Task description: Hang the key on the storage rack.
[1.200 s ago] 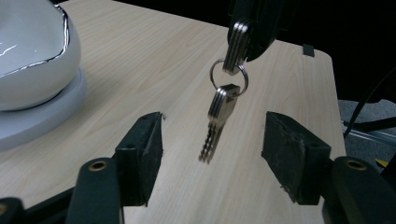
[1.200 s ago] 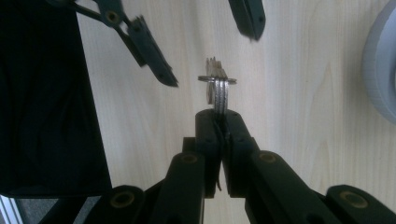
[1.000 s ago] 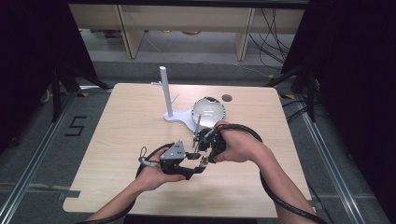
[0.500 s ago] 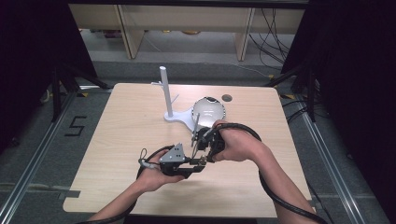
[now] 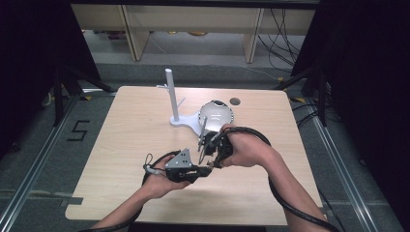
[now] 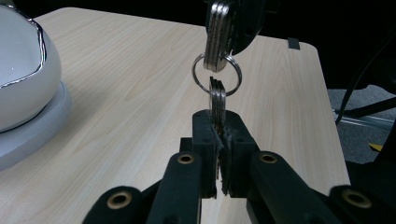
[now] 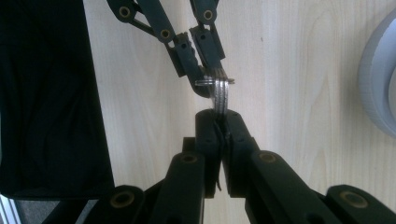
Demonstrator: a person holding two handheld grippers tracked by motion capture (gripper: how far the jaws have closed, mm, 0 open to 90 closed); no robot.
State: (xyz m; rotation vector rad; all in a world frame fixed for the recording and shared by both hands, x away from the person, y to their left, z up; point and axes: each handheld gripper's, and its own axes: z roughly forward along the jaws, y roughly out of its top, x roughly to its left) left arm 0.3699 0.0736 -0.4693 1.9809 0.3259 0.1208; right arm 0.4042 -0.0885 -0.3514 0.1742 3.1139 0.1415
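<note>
Two tongs meet over the near middle of the table (image 5: 121, 145), each clamped on part of one bunch of keys (image 6: 217, 70): the left tongs (image 5: 209, 170) pinch the lower keys edge-on between closed jaws, and the right tongs (image 5: 205, 145) grip the upper keys, with the key ring (image 6: 217, 74) hanging between the two sets and held clear above the wood. In the right gripper view the left tongs' jaws come in from the top and nip the same bunch, nearly tip to tip with the right tongs' own jaws. Just beyond the right hand (image 5: 244, 150) sits a white round mirror (image 5: 216, 113) on its base, close to the tongs, and a white upright stand (image 5: 170, 96) rises beside it to the left. The left half of the table and the near edge on the right lie bare, giving room toward both sides; the far right corner carries a small dark round hole (image 5: 235, 101). Compared with a second ago, both hands sit in almost the same spot, the left gripper having edged slightly nearer the right one.
</note>
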